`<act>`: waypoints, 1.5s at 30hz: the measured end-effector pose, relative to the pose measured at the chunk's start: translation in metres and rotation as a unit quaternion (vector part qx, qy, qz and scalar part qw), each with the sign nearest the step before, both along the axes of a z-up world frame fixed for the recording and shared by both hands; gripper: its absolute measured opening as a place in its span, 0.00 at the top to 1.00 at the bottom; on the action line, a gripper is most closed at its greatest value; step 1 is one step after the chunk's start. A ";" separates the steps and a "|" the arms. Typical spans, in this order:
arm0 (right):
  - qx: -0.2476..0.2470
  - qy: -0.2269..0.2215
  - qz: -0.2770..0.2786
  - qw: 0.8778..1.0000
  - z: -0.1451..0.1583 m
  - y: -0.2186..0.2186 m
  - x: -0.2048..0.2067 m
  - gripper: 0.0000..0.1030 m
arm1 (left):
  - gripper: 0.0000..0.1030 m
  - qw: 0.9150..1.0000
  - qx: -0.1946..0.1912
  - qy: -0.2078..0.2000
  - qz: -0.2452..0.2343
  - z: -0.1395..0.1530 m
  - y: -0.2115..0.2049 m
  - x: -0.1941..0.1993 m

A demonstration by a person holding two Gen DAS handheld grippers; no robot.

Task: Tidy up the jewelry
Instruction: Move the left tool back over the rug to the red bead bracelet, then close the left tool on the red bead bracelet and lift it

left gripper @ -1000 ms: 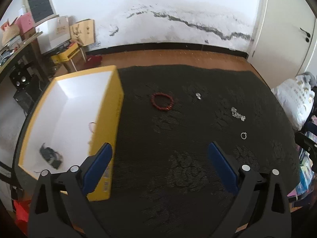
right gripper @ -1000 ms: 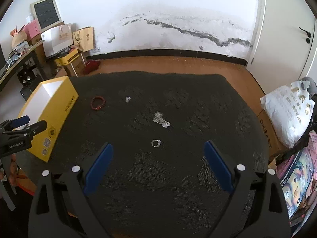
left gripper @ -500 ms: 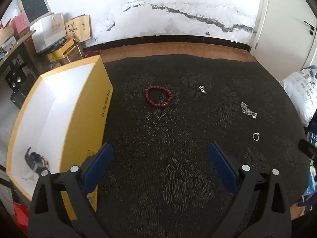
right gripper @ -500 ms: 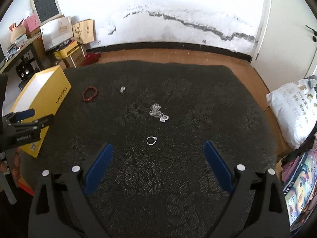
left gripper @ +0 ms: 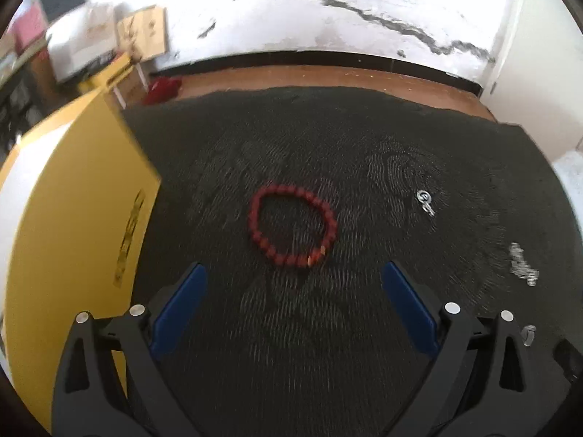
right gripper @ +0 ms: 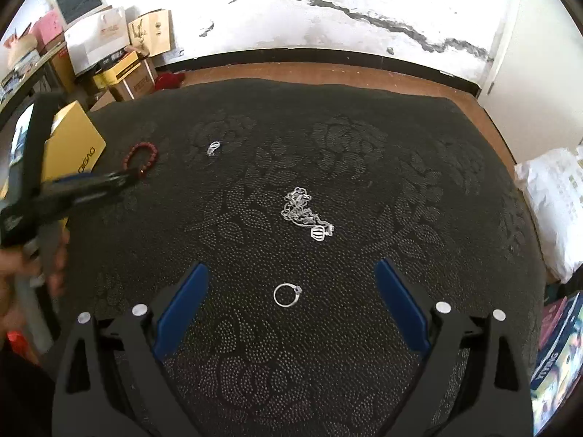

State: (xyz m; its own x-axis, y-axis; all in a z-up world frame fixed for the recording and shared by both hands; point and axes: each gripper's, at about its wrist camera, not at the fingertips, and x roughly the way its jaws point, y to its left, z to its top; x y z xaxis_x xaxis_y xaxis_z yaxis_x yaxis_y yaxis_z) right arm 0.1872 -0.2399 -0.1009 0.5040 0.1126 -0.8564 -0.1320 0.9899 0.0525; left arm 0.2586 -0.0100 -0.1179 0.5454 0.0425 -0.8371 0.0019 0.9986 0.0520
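Both grippers' fingers wide open, empty. Left gripper (left gripper: 293,284) faces red bead bracelet (left gripper: 291,227) at frame centre: straddle one bead strand, pinch low against dark cloth (left gripper: 328,346).

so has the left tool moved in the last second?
Yes. The left tool has gone forward and right, off the yellow box toward the red bead bracelet, which itself hasn't shifted on the dark cloth.
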 end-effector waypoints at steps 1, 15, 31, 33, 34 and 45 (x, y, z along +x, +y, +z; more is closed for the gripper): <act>0.001 0.001 0.002 1.000 -0.001 0.001 0.001 0.13 | 0.08 1.000 0.018 -0.006 -0.007 -0.004 -0.005 0.005; 0.018 0.003 -0.008 1.000 -0.006 -0.005 0.015 0.13 | 0.07 1.000 -0.009 -0.014 0.013 -0.024 0.012 0.031; 0.014 0.002 -0.031 0.999 -0.010 -0.015 0.025 0.13 | 1.00 0.999 -0.009 -0.031 -0.020 -0.004 0.002 0.007; 0.015 0.004 -0.029 0.999 -0.012 -0.014 0.027 0.13 | 1.00 0.999 -0.008 -0.034 -0.029 0.006 0.001 0.004; 0.015 0.006 -0.029 0.999 -0.013 -0.013 0.028 0.13 | 1.00 0.999 -0.009 -0.035 -0.032 0.011 0.000 0.000; 0.014 0.005 -0.023 1.000 -0.012 -0.005 0.032 0.13 | 0.93 0.998 -0.053 -0.003 -0.022 -0.014 0.025 0.022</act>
State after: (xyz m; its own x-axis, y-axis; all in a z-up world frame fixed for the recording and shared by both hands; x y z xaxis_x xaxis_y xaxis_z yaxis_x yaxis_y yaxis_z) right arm 0.2192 -0.2449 -0.1124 0.5000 0.1131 -0.8586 -0.0852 0.9930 0.0812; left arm 0.2803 0.0147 -0.1315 0.5496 -0.0715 -0.8324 0.0469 0.9974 -0.0547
